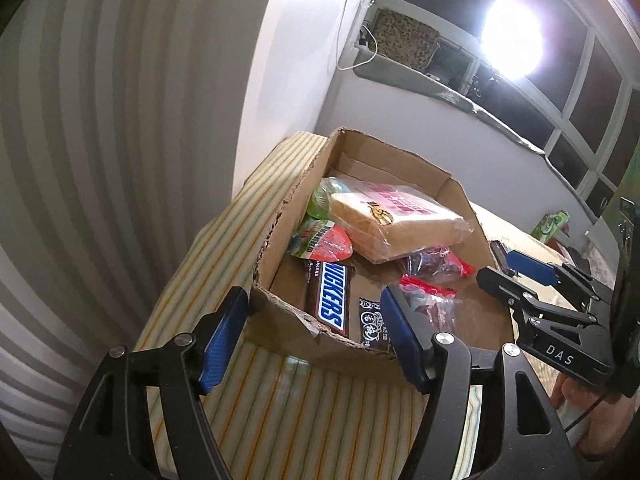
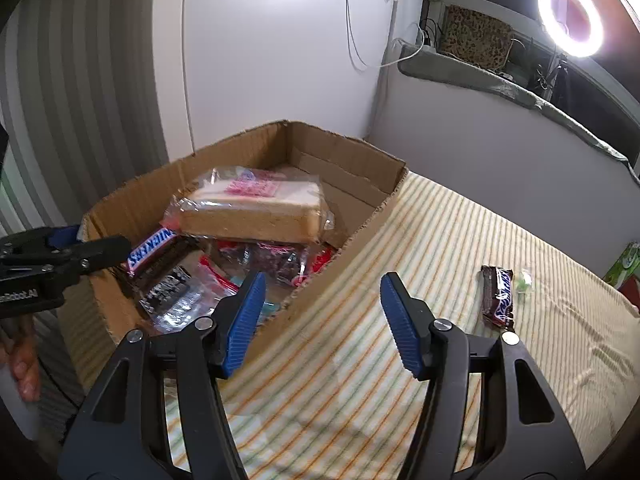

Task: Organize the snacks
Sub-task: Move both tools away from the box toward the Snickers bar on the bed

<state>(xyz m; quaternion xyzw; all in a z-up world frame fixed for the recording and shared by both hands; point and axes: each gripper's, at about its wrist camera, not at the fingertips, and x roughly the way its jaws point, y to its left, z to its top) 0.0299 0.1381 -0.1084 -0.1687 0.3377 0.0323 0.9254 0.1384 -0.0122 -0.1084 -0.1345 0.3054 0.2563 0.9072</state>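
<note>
The snacks are mostly gathered in a cardboard box [image 2: 348,168] whose flaps have been torn off, so that the top stands open and items can be dropped in from above. A wrapped slab of sliced bread [image 2: 256,208] is laid on top of the heap, tilted, since it is propped on the smaller packets beneath. A Snickers bar [image 1: 330,300] is lodged flat against the near wall in the left wrist view, with a dark printed packet [image 1: 374,326] just beside it and clear bags with red seals [image 1: 434,266] to the right of these. A green and red pouch [image 1: 320,240] is wedged under the bread's edge.

One more Snickers bar [image 2: 497,296] is left outside the box, on the striped cloth [image 2: 460,240] that covers the table, with a small clear-wrapped sweet [image 2: 524,280] just beside it. These two are judged to be what remains to be sorted.

The right gripper [image 2: 322,320] is held above the cloth beside the box's near corner; its jaws are apart and nothing is seen between them. It is angled downward, probably so that a turn toward the stray bar is easy. The left gripper [image 1: 316,338] is poised over the box's near edge, its jaws parted and empty, straddling the rim rather than clamping it. A ring light [image 2: 570,16] is set by the window.
</note>
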